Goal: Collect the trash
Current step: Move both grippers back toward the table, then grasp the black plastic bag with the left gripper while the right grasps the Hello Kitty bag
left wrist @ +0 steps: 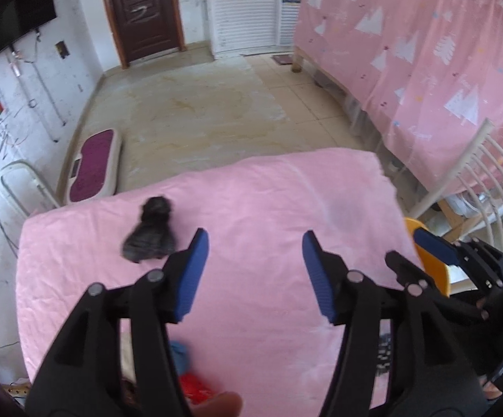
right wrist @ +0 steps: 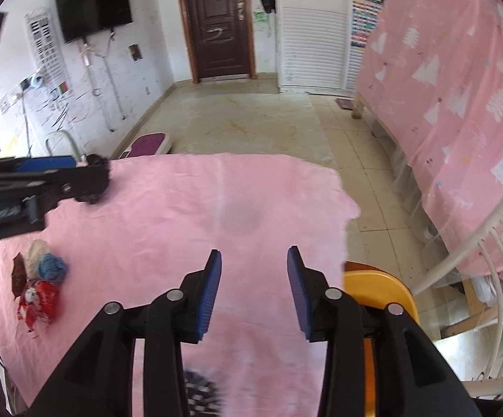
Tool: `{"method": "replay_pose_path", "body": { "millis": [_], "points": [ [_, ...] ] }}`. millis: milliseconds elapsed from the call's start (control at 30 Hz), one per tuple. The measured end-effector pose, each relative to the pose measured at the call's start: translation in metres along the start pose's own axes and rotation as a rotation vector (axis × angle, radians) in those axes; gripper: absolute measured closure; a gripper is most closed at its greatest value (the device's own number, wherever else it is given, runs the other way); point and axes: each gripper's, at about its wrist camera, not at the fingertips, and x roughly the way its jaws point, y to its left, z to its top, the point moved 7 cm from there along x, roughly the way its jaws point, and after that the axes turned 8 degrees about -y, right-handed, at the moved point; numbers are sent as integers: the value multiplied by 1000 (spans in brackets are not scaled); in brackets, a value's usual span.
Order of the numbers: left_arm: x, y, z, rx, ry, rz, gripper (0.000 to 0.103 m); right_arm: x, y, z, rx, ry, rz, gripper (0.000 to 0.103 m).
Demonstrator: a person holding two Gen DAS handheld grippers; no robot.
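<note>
pink cloth covers the table, and past it are a tan floor and a dark brown door on the far wall. both tongs hang over the cloth with nothing in them. the left gripper is wide open, and its blue pads hold only air. the right gripper is open too, a bit less wide, and empty. the trash is in two spots. a crumpled black plastic bag lies on the far left part of the cloth, just left of the left gripper's left finger. a small pile sits at the near left edge: a shiny red wrapper, a blue crumpled ball, a pale crumpled wad and a small brown wrapper, all touching or nearly so. i think the black bag comes first, since it looks like the thing to put trash in. to do it well, slide the left gripper left until the bag is between the pads, go low, and pinch only the bag, not the cloth, which could bunch up. an orange round chair seat is at the right edge of the table, and a white metal rack stands further right. nothing lies between the left gripper and the bag.
</note>
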Motion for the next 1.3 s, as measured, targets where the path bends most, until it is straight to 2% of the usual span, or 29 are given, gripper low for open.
{"method": "replay_pose_path", "body": {
  "millis": [233,467,867,1000,1167,1300],
  "points": [
    [15,47,-3,-58,35,56,44,5,47,7,-61,13,44,60],
    [37,72,-4,-73,81,76,44,13,76,8,-93,31,81,50],
    [69,93,-16,-105,147,59,44,31,98,0,-125,70,116,47],
    [72,91,-19,-101,154,38,65,32,104,-6,-133,79,121,47],
    [67,94,-22,-100,138,27,76,24,117,-10,-144,84,149,47],
    [53,96,-20,-104,110,21,76,14,131,-14,-167,82,193,47]
  ]
}}
